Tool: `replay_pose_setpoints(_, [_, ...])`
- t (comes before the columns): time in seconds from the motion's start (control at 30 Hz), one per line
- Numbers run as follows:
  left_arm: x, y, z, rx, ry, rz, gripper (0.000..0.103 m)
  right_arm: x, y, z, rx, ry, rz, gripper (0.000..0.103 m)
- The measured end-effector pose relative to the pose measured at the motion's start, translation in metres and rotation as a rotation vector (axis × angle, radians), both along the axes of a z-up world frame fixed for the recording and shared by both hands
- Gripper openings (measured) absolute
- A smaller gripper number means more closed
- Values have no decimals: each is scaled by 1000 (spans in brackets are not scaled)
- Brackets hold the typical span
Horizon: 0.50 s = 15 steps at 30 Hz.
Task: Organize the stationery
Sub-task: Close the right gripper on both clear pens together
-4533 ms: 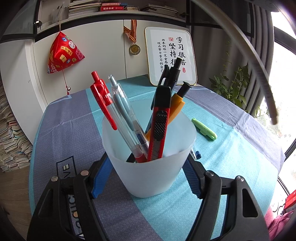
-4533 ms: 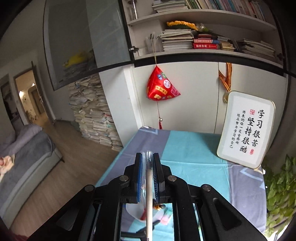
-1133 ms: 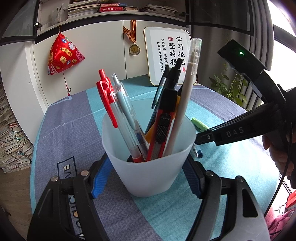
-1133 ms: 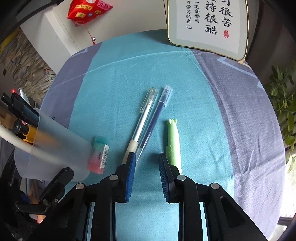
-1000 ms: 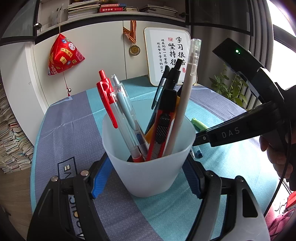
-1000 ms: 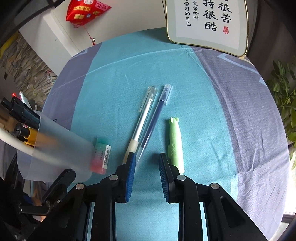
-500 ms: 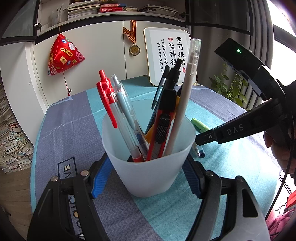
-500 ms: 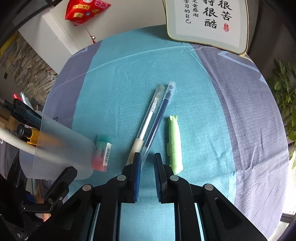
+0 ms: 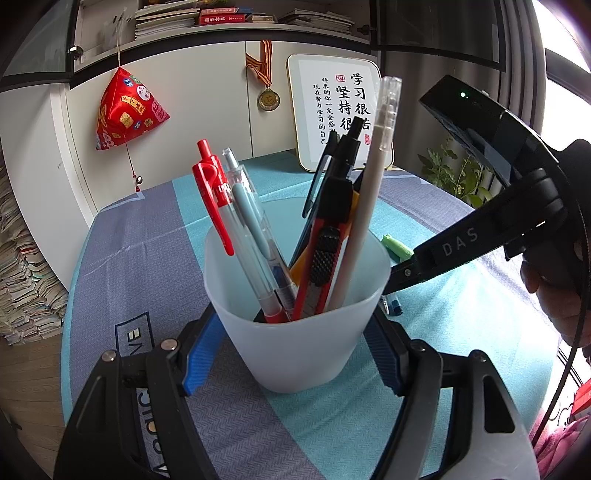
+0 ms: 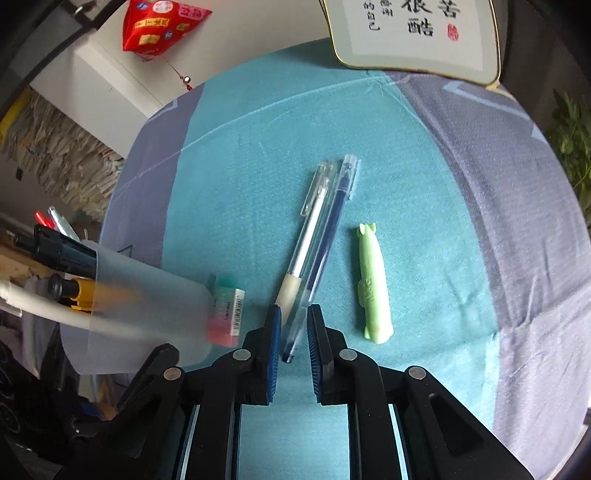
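Observation:
My left gripper (image 9: 295, 350) is shut on a frosted white cup (image 9: 295, 332) that holds several pens, a red utility knife and a white pen (image 9: 369, 206). The cup also shows at the left of the right wrist view (image 10: 147, 314). My right gripper (image 10: 294, 328) is open a little, its jaws on either side of the tip of a blue gel pen (image 10: 325, 251) lying on the tablecloth. A clear pen with a white grip (image 10: 306, 236) lies just left of it. A green pen-shaped item (image 10: 371, 284) lies to the right. A pink and green eraser (image 10: 227, 314) lies beside the cup.
The round table has a teal and grey cloth (image 10: 480, 184). A framed calligraphy board (image 10: 413, 33) stands at the far edge. A potted plant (image 9: 454, 177) is beyond the table on the right. The right gripper's body (image 9: 480, 206) reaches across beside the cup.
My right gripper has let go of the white pen, now in the cup, moved down to the blue gel pen and narrowed its jaws around its tip. The left gripper has not moved.

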<state>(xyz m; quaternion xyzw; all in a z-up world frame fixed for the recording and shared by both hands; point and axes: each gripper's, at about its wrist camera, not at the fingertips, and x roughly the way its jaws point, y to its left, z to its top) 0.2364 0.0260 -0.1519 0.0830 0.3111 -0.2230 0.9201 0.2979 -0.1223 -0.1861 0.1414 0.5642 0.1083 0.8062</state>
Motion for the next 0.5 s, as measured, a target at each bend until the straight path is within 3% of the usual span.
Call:
replay_pose_setpoints(0.33, [0, 0, 0, 0, 0, 0, 71, 3, 32, 3, -142, -48, 52, 28])
replay_pose_setpoints(0.47, [0, 0, 0, 0, 0, 0, 71, 1, 33, 6, -181, -63, 72, 20])
replay_pose_setpoints(0.5, [0, 0, 0, 0, 0, 0, 71, -3, 33, 10, -204, -77, 82, 9])
